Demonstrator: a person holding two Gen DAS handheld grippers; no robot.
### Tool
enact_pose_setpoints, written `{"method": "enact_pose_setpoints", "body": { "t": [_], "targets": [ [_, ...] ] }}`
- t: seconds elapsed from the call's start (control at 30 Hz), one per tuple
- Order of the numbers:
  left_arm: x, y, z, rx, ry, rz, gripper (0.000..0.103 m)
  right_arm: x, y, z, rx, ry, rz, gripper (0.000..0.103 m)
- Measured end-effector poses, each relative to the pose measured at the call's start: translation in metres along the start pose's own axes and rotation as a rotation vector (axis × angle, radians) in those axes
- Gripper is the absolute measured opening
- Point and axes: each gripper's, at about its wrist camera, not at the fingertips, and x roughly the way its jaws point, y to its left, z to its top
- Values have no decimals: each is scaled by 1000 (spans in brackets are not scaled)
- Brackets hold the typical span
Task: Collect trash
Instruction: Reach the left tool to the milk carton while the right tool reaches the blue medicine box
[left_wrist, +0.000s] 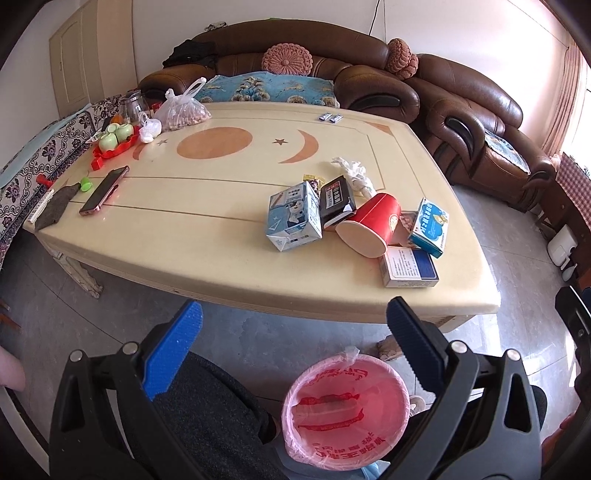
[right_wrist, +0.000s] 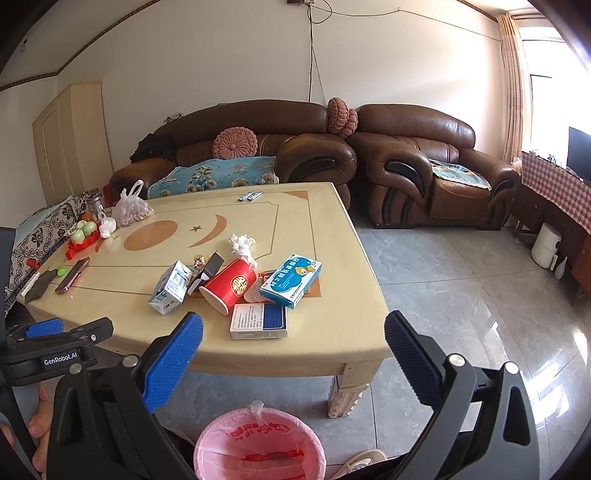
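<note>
A heap of trash lies near the table's front right corner: a milk carton (left_wrist: 293, 219) (right_wrist: 170, 287), a black box (left_wrist: 336, 201), a tipped red paper cup (left_wrist: 371, 229) (right_wrist: 229, 290), a blue medicine box (left_wrist: 430, 227) (right_wrist: 291, 280), a white-and-blue box (left_wrist: 408, 266) (right_wrist: 258, 320) and a crumpled white tissue (left_wrist: 351, 171) (right_wrist: 242, 245). A bin with a pink bag (left_wrist: 345, 410) (right_wrist: 258, 446) stands on the floor below. My left gripper (left_wrist: 295, 325) and right gripper (right_wrist: 293, 334) are both open and empty, held before the table's front edge.
The cream table (left_wrist: 221, 236) also holds a phone (left_wrist: 104, 190), a red tray with green cups (left_wrist: 116, 142), a bag of nuts (left_wrist: 183, 110) and two small packets (left_wrist: 330, 117). Brown sofas (right_wrist: 424, 162) stand behind. The left gripper shows in the right wrist view (right_wrist: 55, 345).
</note>
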Motion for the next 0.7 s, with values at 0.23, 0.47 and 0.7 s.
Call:
{"method": "enact_pose_setpoints", "body": {
  "t": [0.23,0.47,0.7],
  "targets": [
    [35,-7,21,57,31,26,98,42,-9,15,31,53,10,97],
    [78,0,49,35,115,-30,98,87,-15,28,64,96,5,97],
    [110,7,69,16,148,-19,98,128,-10,40,61,121,-7,97]
  ]
}}
